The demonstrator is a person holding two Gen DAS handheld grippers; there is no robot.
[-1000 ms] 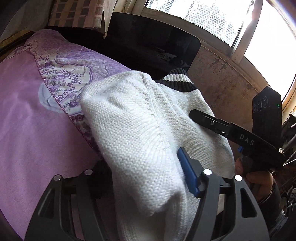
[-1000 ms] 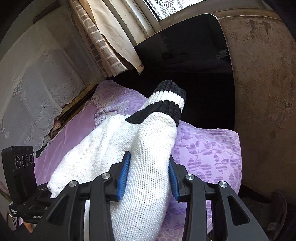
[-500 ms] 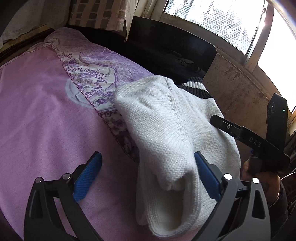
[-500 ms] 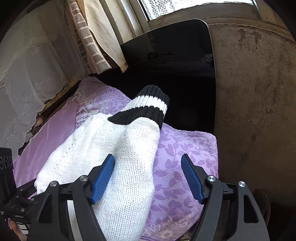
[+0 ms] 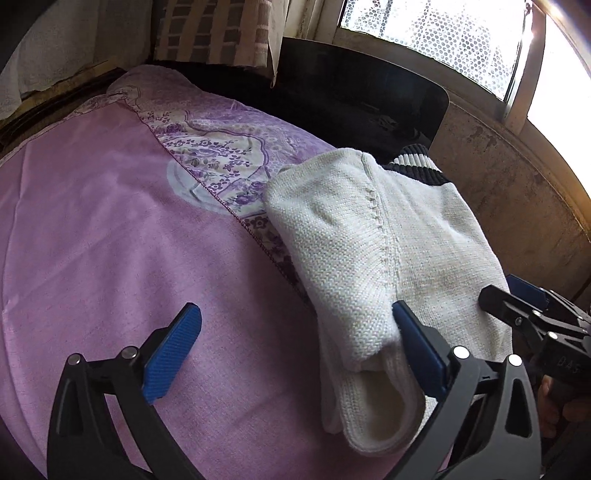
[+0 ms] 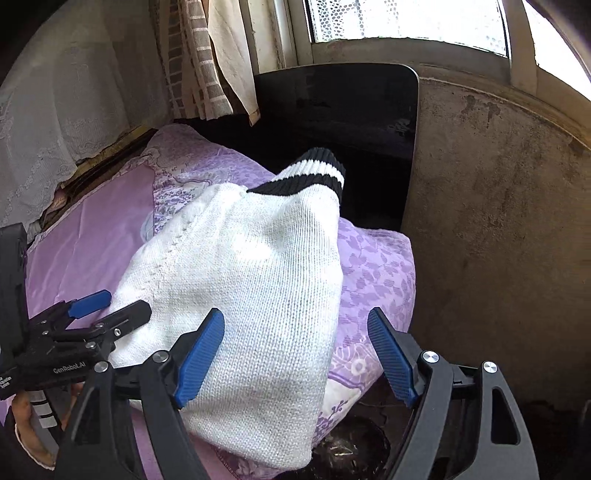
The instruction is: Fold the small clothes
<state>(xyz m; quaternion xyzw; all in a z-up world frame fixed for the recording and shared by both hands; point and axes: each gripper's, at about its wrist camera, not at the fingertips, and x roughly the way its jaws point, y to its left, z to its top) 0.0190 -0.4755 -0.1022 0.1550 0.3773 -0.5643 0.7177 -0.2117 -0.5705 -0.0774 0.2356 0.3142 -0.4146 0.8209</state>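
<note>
Now white sweater [image 5: 373,258] overhangs bedspread's [image 5: 92,229] edge; pink cloth beside bare.

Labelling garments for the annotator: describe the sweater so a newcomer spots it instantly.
On the bed with the purple sheet, look toward the edge nearest the window. The sweater lies folded there: the only white knit, with a black-and-white striped cuff.

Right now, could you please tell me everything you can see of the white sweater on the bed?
The white sweater is a chunky knit with a black cuff carrying a white stripe at its far end. It lies folded into a thick bundle on the purple bedspread, a raised seam running down it and an open end facing the cameras. Both claws are open; the left claw has one pad against its edge, and the right claw is opening over it.
</note>
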